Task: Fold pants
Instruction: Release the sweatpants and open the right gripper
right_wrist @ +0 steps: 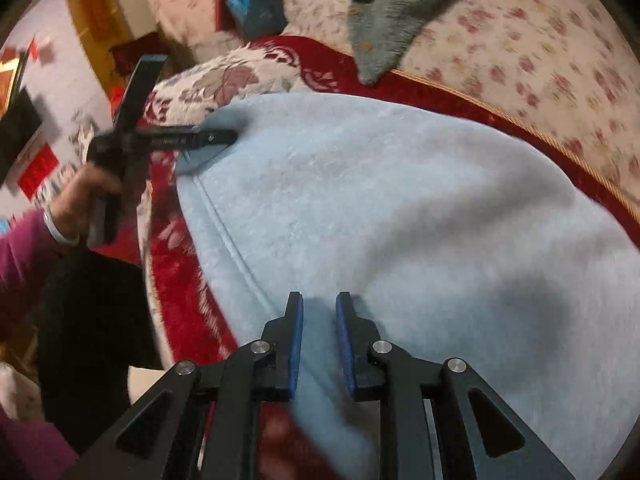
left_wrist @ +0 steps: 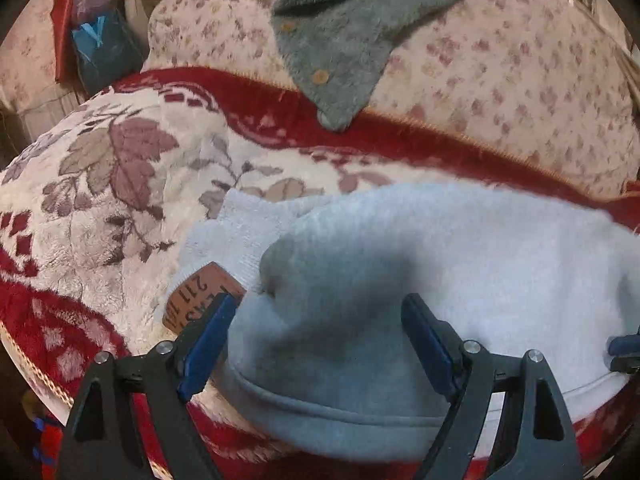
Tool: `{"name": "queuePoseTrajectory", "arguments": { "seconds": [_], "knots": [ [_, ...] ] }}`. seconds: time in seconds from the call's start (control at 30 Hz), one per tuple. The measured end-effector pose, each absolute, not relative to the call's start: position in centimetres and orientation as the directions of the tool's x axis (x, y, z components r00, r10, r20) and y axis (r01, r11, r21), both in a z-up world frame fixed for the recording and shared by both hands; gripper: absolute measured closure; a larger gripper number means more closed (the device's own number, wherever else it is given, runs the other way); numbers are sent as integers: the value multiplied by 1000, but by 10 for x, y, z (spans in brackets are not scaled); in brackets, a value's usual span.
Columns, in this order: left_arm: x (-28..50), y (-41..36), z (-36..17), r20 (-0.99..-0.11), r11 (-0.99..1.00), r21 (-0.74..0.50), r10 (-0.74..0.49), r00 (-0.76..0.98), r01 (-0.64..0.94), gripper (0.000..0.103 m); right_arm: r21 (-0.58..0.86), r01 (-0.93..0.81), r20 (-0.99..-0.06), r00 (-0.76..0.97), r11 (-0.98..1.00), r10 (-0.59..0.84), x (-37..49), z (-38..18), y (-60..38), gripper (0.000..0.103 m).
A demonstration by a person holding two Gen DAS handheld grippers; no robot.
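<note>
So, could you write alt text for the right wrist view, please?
The right hand-held gripper, its jaws nearly shut with a narrow gap, points down at light blue pants spread on a red floral blanket. At the left, a hand holds the left hand-held gripper at the pants' far corner.

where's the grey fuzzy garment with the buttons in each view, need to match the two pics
Left wrist view: grey fuzzy garment at top centre, its pointed tip reaching down onto the red blanket border.
Right wrist view: the same garment at top centre-right, its tip again touching the red border.
Shared landmark: the light blue pants spread just below that border.
</note>
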State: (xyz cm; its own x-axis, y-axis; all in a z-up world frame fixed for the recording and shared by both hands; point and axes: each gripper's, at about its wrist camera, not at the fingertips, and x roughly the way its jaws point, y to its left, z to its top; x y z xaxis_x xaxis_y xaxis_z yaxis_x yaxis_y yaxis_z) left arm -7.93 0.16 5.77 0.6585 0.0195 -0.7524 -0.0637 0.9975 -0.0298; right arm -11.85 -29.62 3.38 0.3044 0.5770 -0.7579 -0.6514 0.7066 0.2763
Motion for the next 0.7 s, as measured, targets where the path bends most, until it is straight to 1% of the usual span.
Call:
{"name": "queuePoseTrajectory", "arguments": {
  "seconds": [0.07, 0.1, 0.13, 0.17, 0.2, 0.23, 0.3, 0.4, 0.43, 0.5, 0.53, 0.6, 0.63, 0.7],
  "knots": [
    [-84, -2, 75, -739, 993, -68, 12, 673, -93, 18, 295, -610, -734, 347, 735, 583, -123, 45, -323, 78],
    [-87, -6, 85, -725, 991, -91, 2, 689, -98, 18, 293, -569, -724, 393, 769, 567, -127, 54, -346, 59],
    [-89, -12, 95, -707, 989, -117, -22, 707, -86, 18, 292, -542, -722, 415, 788, 553, -129, 59, -359, 25],
    [-91, -21, 106, -683, 986, -156, -69, 727, -53, 15, 300, -493, -714, 451, 816, 535, -135, 68, -385, 16],
    [-92, -33, 115, -663, 984, -180, -109, 741, -16, 10, 309, -462, -705, 476, 831, 526, -140, 73, -403, 14],
    [-92, -46, 122, -650, 983, -186, -131, 749, 11, 9, 318, -423, -695, 505, 849, 512, -146, 81, -427, 14],
    [-92, -79, 133, -633, 978, -191, -191, 750, 88, 9, 326, -324, -692, 558, 888, 458, -162, 96, -477, 14],
    [-89, -139, 140, -637, 943, -229, -333, 695, 242, 9, 366, -184, -690, 604, 912, 399, -189, 111, -544, 14],
    [-88, -165, 141, -637, 922, -244, -387, 666, 302, 9, 365, -125, -698, 619, 922, 360, -199, 113, -565, 14],
    [-90, -200, 140, -638, 887, -266, -456, 621, 378, 9, 387, -12, -710, 634, 922, 306, -217, 110, -608, 14],
    [-90, -224, 138, -640, 862, -277, -495, 587, 425, 9, 410, 33, -712, 636, 911, 297, -222, 107, -626, 13],
    [-94, -258, 135, -652, 830, -281, -534, 538, 482, 9, 486, 126, -706, 639, 865, 304, -228, 94, -660, 11],
    [-95, -277, 131, -668, 819, -269, -538, 514, 507, 9, 550, 171, -696, 635, 817, 335, -223, 81, -678, 10],
    [-100, -309, 128, -693, 809, -225, -525, 494, 543, 9, 627, 198, -667, 637, 754, 387, -211, 66, -691, 10]
  ]
}}
